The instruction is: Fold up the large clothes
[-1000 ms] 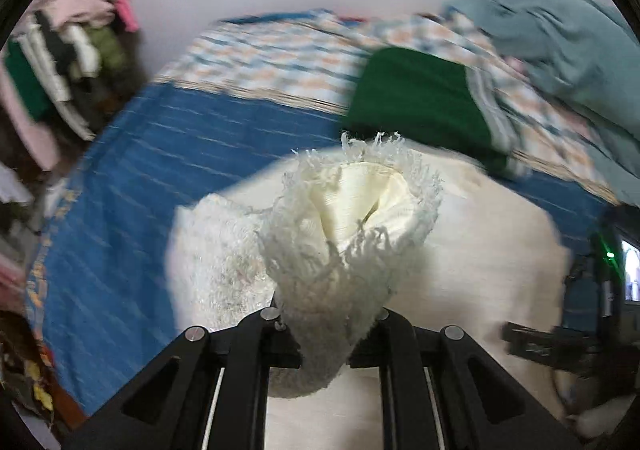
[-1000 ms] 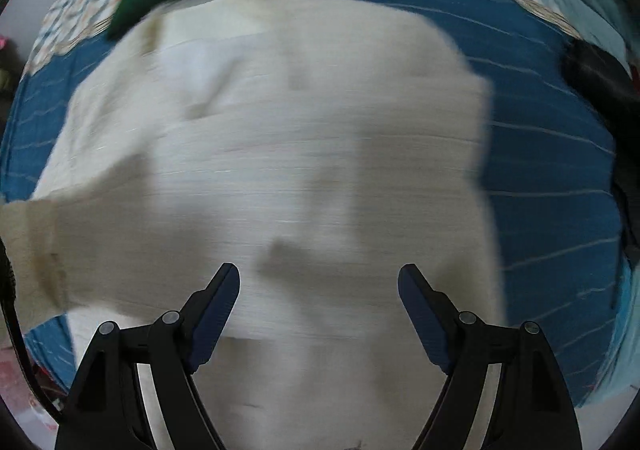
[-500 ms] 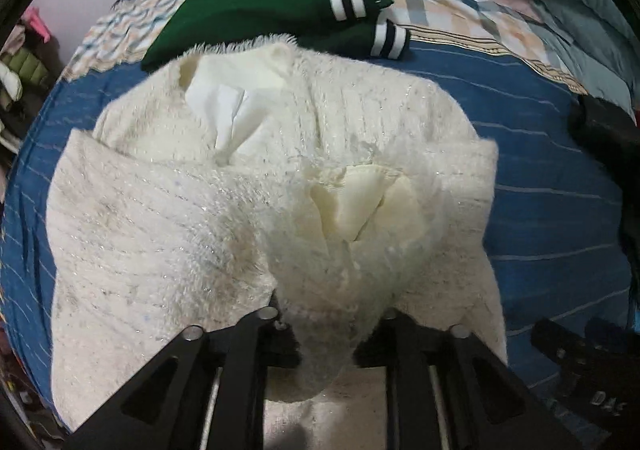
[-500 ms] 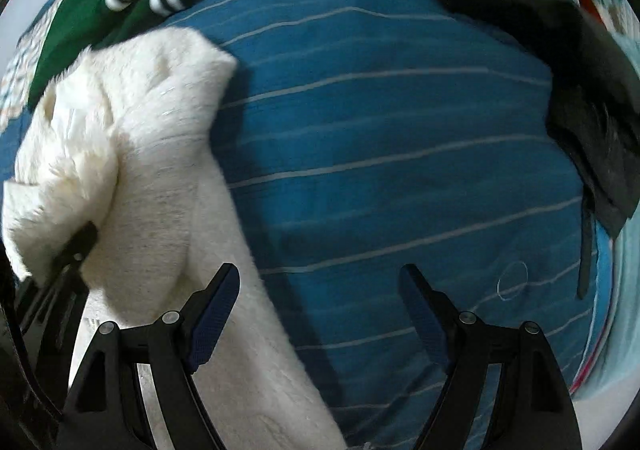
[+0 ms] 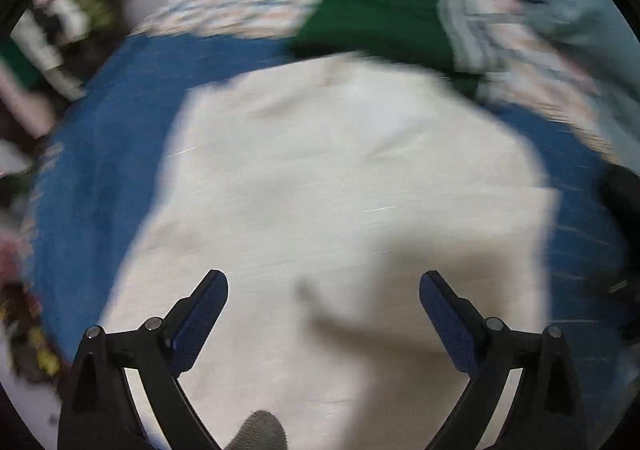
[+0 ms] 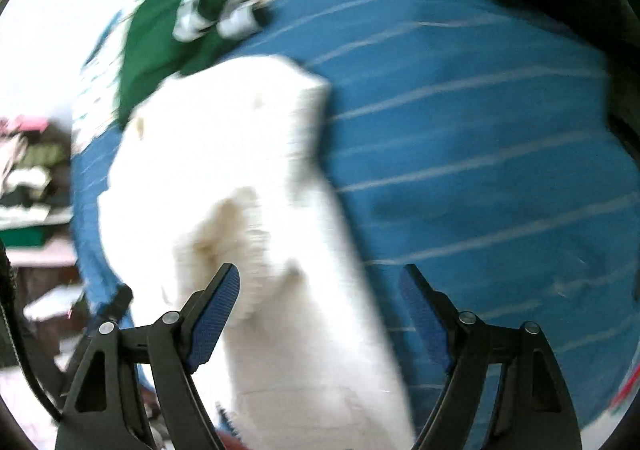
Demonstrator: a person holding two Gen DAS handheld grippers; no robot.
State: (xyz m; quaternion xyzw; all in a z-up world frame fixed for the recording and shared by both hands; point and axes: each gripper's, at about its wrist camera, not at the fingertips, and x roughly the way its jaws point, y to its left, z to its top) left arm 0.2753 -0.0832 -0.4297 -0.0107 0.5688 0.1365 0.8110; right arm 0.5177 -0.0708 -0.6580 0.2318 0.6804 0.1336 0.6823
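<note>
Under the left tongs (image 5: pixel 323 324), just opened wide and empty, the white sweater (image 5: pixel 340 189) lies on the blue bed (image 5: pixel 108 153); right tongs (image 6: pixel 319 316) wide too; grab the far edge next, slowly

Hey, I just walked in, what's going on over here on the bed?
A person is folding a fluffy white sweater on the blue striped bedspread, with a two-finger tool in each hand. The left tool has just been opening and its jaws now stand wide above the sweater with nothing between them. The right tool is open too, at the sweater's right edge, gripping nothing. A folded green garment lies just beyond the sweater. Both views are blurred.
</note>
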